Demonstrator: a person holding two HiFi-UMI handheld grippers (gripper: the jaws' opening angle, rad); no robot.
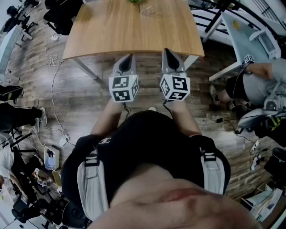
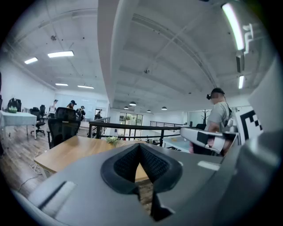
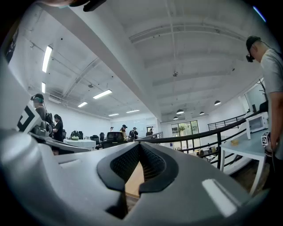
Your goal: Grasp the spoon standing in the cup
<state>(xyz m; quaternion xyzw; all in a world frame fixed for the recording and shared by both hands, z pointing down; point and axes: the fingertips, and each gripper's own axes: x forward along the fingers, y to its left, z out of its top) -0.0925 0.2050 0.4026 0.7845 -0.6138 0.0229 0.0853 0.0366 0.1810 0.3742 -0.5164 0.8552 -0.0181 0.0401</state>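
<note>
No cup or spoon can be made out in any view. In the head view my left gripper (image 1: 127,58) and right gripper (image 1: 168,52) are held side by side, just short of the near edge of a wooden table (image 1: 134,31). Both point up and forward. In the left gripper view the left gripper (image 2: 140,148) is shut, its black pads meeting at the tip with nothing between them. The right gripper (image 3: 139,145) looks the same in the right gripper view: shut and empty. A small green plant (image 1: 136,2) stands at the table's far edge.
A black office chair (image 1: 62,15) stands at the table's far left corner. A white desk (image 1: 241,31) and a seated person (image 1: 257,85) are at the right. Cables (image 1: 51,60) and a power strip lie on the wood floor at the left. A black railing (image 2: 132,129) runs behind the table.
</note>
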